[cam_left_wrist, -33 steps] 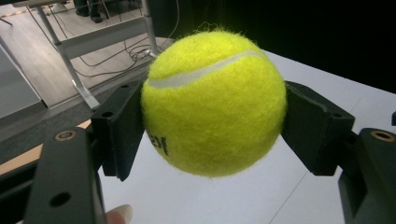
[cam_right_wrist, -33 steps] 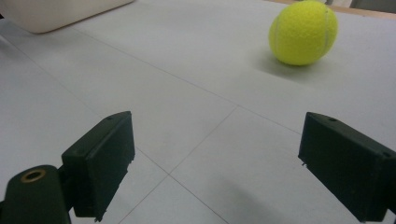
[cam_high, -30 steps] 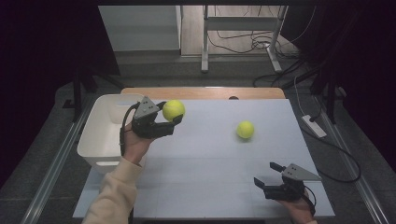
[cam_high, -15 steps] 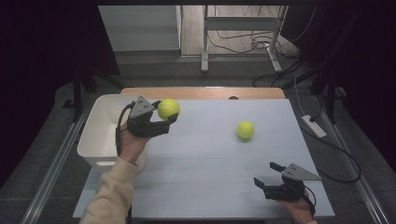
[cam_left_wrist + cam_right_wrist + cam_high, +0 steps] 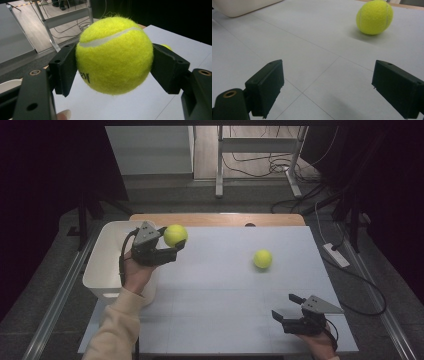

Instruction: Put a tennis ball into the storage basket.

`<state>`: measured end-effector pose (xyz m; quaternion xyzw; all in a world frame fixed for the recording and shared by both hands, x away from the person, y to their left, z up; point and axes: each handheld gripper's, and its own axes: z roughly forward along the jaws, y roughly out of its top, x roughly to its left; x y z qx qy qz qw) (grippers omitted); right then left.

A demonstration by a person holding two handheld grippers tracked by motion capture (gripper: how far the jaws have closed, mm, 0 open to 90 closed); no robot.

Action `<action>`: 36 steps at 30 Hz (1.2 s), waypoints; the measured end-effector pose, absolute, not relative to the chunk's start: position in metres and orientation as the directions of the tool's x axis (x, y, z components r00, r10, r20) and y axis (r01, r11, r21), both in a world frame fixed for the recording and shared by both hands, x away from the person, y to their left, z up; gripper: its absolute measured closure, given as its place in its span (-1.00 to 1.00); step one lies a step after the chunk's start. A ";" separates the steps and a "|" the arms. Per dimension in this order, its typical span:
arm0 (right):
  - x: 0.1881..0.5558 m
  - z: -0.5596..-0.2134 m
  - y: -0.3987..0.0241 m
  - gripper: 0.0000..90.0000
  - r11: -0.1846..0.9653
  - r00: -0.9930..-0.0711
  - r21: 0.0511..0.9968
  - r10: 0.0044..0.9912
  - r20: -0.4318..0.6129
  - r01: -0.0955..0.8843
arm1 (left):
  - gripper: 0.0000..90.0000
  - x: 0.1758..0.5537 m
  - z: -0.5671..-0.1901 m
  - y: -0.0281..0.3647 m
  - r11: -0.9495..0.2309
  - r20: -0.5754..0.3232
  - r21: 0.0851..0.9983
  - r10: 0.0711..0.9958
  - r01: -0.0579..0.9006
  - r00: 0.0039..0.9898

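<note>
Dark floor with trailing cables surrounds the pale grey table (image 5: 225, 290), whose far edge shows a strip of bare wood. At the table's left edge stands a white bin (image 5: 107, 262); the part of its inside in the high view shows nothing, and the rest is hidden behind the hand. The person's left forearm, in a cream sleeve (image 5: 117, 330), rises from the bottom edge, holding the left gripper (image 5: 172, 242) raised just beside the bin's right wall, jaws pointing right and clamped on a yellow tennis ball (image 5: 113, 55), both pads pressing its sides. A second tennis ball (image 5: 262, 259) rests on the table right of centre, well apart from both tools. The right gripper (image 5: 285, 307) sits low near the table's front right corner, its jaws spread with nothing between them, aimed toward that ball.
</note>
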<state>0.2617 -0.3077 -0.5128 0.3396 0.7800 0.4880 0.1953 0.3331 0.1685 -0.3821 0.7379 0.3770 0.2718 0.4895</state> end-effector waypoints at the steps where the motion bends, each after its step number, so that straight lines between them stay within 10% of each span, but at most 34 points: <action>1: 0.262 -0.513 -0.308 -0.77 0.293 -0.693 0.894 0.720 0.027 0.339 | -0.40 0.333 -0.382 0.170 -0.239 0.035 0.927 0.824 0.291 0.565; 36: 0.262 -0.513 -0.306 -0.77 0.294 -0.695 0.894 0.718 0.028 0.339 | -0.40 0.333 -0.378 0.204 -0.225 0.048 0.921 0.875 0.318 0.481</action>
